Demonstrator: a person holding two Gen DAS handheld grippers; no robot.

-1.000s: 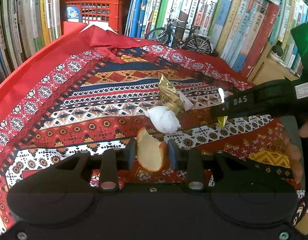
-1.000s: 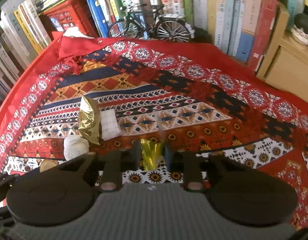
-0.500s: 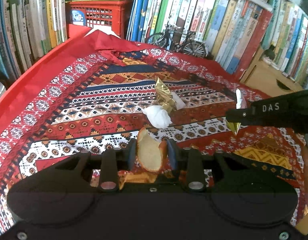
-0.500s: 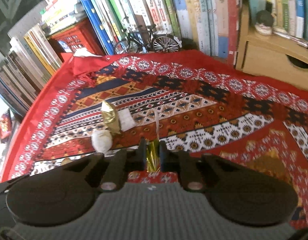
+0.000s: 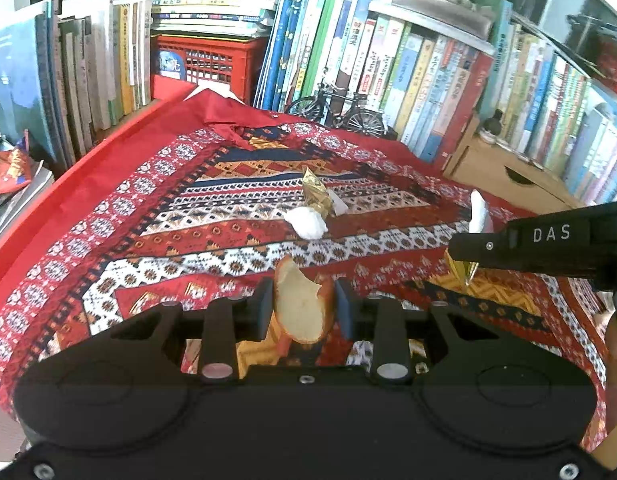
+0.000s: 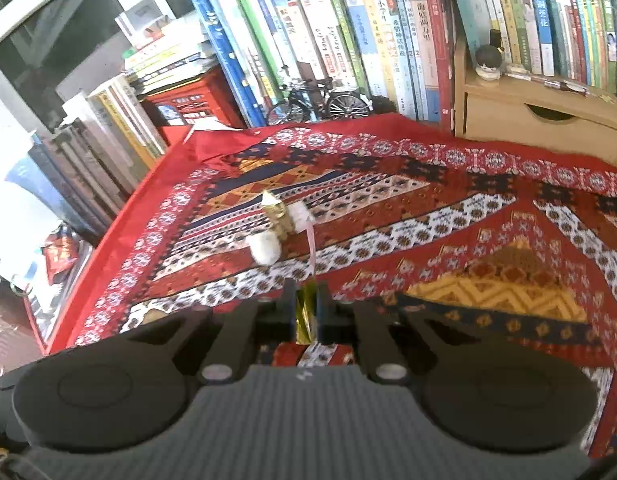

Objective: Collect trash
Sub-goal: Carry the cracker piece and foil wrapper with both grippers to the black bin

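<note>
Between the left gripper's (image 5: 304, 310) pads sits a bitten piece of bread (image 5: 301, 309), pinched upright and lifted clear of the patterned red cloth (image 5: 120, 248). Carrying it well means holding the squeeze even, since the crumb looks soft and would probably tear or slip if pressed harder, and keeping it level until a bin is reached; no bin shows in either view. Further along the cloth, near its middle, three pieces of trash remain in a cluster: a crumpled white tissue (image 5: 307, 223), a gold foil wrapper (image 5: 315, 197) touching it, and a white paper scrap (image 5: 337, 205) just behind. These call for another pass. To the right, the right gripper (image 6: 306, 312) is pressed together on a thin gold-and-white wrapper (image 6: 306, 314), whose white tail stands up above the fingers and whose gold tip hangs below; a steady grip should keep that light film from sliding out.

Compared with a second ago, both grippers have risen and drawn back from the cloth, so the cluster looks smaller and farther off, and more of the bookshelves (image 5: 408, 64) and window comes into view. The bread and the wrapper sit the same in their grips, and the cluster has not moved.
</note>
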